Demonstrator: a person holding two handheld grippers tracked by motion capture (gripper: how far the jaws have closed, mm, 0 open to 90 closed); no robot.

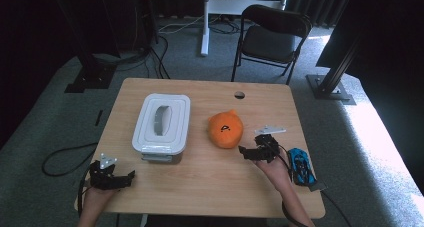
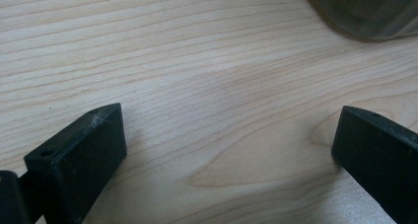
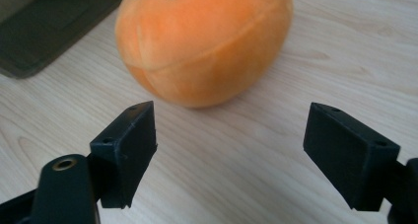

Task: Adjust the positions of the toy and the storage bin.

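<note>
Orange and round, the plush toy (image 1: 226, 129) sits near the middle of the pale wooden surface (image 1: 200, 187), a dark face mark on its top. The right gripper (image 1: 252, 153) hovers just beside it on the near right, jaws spread wide with nothing between them; in the right gripper view the plush toy (image 3: 204, 44) lies just ahead of the jaws, apart from both. To the toy's left stands a white lidded box (image 1: 161, 122). A blue toy car (image 1: 301, 166) lies by the right forearm. The left gripper (image 1: 120, 179) rests at the near left corner, jaws wide over bare wood.
</note>
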